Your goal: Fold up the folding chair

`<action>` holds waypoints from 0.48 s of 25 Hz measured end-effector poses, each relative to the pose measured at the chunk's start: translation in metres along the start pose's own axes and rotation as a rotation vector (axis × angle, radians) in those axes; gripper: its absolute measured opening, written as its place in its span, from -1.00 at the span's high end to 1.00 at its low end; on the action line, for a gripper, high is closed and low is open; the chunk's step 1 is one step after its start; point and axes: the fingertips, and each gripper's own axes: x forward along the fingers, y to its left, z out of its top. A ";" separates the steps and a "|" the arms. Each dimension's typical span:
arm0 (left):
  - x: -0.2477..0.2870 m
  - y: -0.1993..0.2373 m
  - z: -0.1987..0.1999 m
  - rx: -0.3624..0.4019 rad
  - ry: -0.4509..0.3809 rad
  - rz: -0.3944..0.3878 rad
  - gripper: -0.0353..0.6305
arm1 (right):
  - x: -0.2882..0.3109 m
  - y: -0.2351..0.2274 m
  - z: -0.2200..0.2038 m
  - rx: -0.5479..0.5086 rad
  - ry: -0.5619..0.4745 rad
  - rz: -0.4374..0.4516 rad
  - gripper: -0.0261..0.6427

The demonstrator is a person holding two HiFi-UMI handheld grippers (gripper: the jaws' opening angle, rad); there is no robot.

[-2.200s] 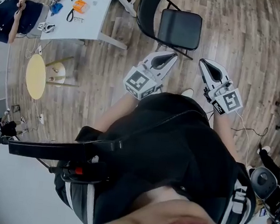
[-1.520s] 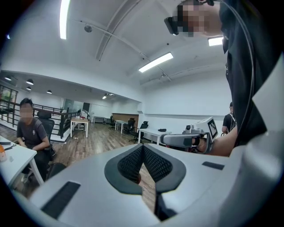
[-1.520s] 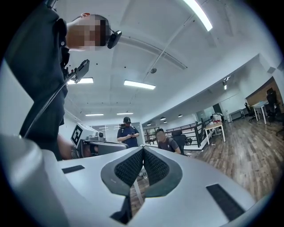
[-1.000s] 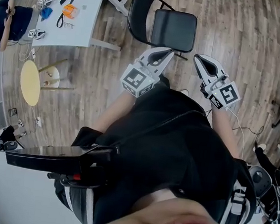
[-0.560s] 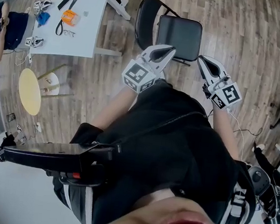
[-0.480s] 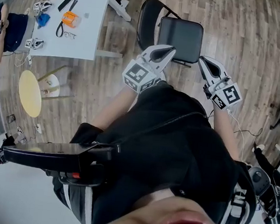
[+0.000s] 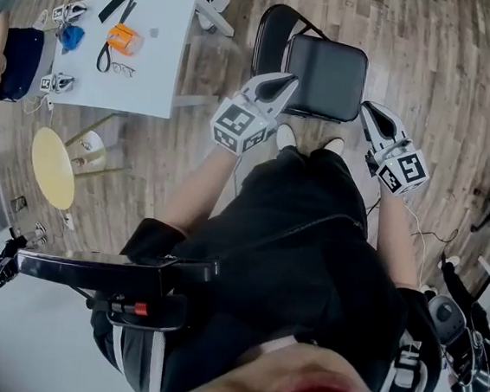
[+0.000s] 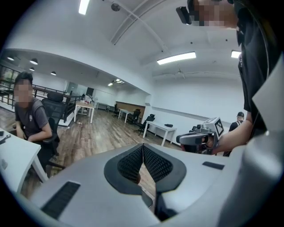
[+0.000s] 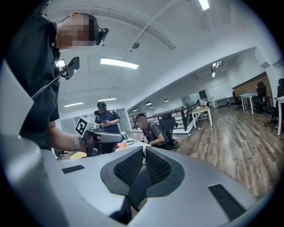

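Both grippers have closed in on the chair [image 7: 325,76], now upper centre, unfolded, straight ahead between them. Left gripper [image 7: 282,81], the nearer, overlaps the seat's left edge; right gripper [image 7: 372,109] sits off its lower-right corner. Both claws are pressed together, empty.

One black folding chair with a padded seat [image 7: 325,76] is counted. Two grey two-jaw grippers are seen: the left gripper [image 7: 281,83] and the right gripper [image 7: 372,110]. One white rectangular table [image 7: 158,69] is present, and on it one flat orange object [image 7: 122,39] and one crumpled blue object [image 7: 70,36] are counted. One round pale-yellow stool [image 7: 54,166] is seen. Two other people are counted: one seated person in a grey shirt [image 9: 153,129] and one standing person in a dark blue shirt [image 9: 105,119].
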 end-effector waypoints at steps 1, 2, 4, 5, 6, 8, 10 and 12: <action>0.003 0.009 -0.005 -0.015 0.012 0.016 0.88 | 0.004 -0.008 -0.005 0.006 0.011 0.002 0.89; 0.006 0.018 -0.011 -0.032 0.026 0.030 0.88 | 0.009 -0.017 -0.010 0.012 0.022 0.004 0.89; 0.013 0.038 -0.024 -0.062 0.064 0.060 0.88 | 0.019 -0.037 -0.022 0.026 0.040 0.009 0.89; 0.017 0.048 -0.032 -0.074 0.088 0.077 0.88 | 0.024 -0.047 -0.029 0.034 0.049 0.010 0.89; 0.020 0.059 -0.041 -0.088 0.113 0.095 0.88 | 0.028 -0.057 -0.038 0.043 0.060 0.011 0.89; 0.026 0.081 -0.060 -0.120 0.164 0.135 0.88 | 0.039 -0.079 -0.056 0.065 0.087 0.019 0.89; 0.031 0.107 -0.082 -0.159 0.234 0.173 0.79 | 0.050 -0.100 -0.078 0.094 0.120 0.029 0.89; 0.033 0.131 -0.110 -0.205 0.337 0.202 0.54 | 0.058 -0.119 -0.103 0.130 0.152 0.037 0.89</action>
